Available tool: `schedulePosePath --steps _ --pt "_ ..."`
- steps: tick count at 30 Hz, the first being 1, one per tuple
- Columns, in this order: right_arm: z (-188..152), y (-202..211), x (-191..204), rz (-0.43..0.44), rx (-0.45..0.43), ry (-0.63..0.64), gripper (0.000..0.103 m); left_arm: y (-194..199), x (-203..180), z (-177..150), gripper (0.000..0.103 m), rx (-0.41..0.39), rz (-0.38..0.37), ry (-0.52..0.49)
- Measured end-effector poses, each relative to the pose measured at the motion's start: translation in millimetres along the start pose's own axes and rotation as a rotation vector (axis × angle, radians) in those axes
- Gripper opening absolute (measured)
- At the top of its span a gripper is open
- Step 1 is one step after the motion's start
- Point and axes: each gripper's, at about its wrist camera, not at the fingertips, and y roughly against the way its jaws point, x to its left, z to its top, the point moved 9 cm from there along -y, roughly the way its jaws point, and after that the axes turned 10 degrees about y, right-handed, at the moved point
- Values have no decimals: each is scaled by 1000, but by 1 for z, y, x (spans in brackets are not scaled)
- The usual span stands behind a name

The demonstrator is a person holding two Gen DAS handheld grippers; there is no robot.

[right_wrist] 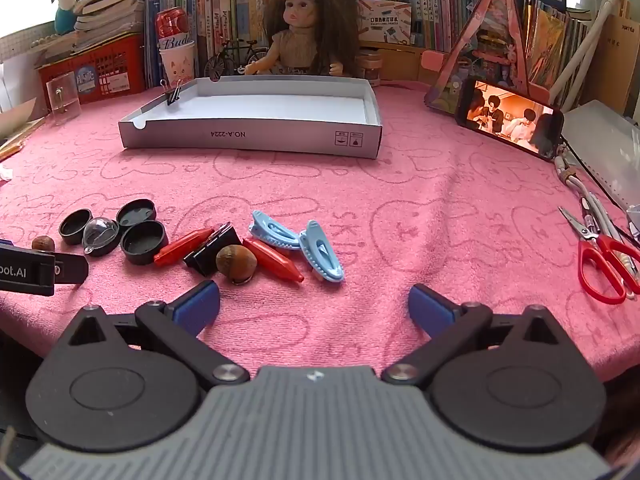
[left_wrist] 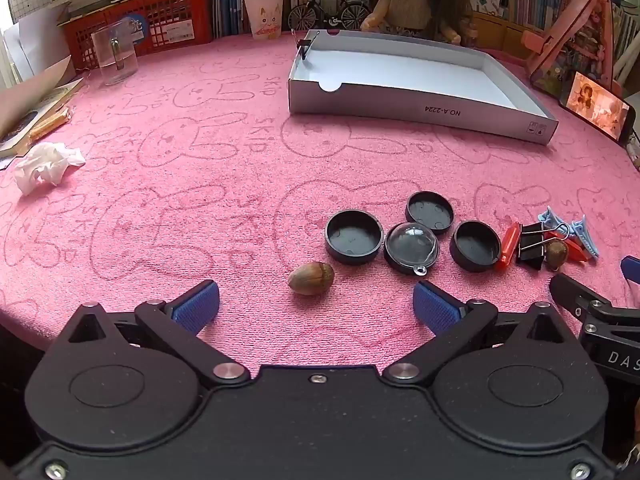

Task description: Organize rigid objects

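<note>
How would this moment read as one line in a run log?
left gripper: open, empty, above nut | right gripper: open, empty | white box: one binder clip inside

The left gripper [left_wrist: 316, 304] tilts steeply downward, its jaws spread as wide as they go, with nothing between the blue pads [left_wrist: 198, 306]. The right gripper [right_wrist: 314, 306] also slopes downward, less steeply, jaws equally wide and empty. In the left wrist view the right gripper's black finger [left_wrist: 576, 300] shows at the right edge, close alongside.
</note>
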Motion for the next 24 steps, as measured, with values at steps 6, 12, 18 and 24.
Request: schedulePosePath --steps 6,12,18,24 --pt "0 0 0 -1 -2 0 103 0 0 0 103 -2 0 -1" --pt "1 0 0 -1 -1 0 103 0 0 0 103 -3 1 -1" --pt "0 0 1 -1 0 0 103 0 0 0 103 -3 1 -1" --pt "0 0 1 -1 0 0 103 0 0 0 103 -3 1 -2"
